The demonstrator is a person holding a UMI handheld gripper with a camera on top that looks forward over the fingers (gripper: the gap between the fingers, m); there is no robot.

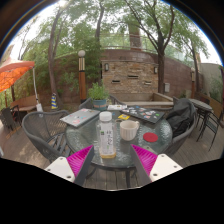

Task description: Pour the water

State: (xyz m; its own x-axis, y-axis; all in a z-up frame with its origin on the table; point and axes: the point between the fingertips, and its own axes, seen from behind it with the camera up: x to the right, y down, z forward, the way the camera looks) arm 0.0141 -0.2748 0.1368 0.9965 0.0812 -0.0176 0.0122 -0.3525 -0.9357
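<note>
Open air lies between the hand-held gripper [111, 163] and the bottle [106, 135]; a cup [128, 130] crowds its right.

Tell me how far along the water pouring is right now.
Nothing looks done yet. The gripper is open and empty, its fingers short of the bottle, which stands upright on the glass table. In hand is only the approach toward the bottle. Left: grasp the bottle, carry it to the white cup beside it, and tip it to pour. Whether the bottle is capped can't be told.

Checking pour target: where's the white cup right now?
In the gripper view the white cup stands on the glass patio table, just right of the clear bottle, ahead of the open gripper, a red lid to its right.
</note>
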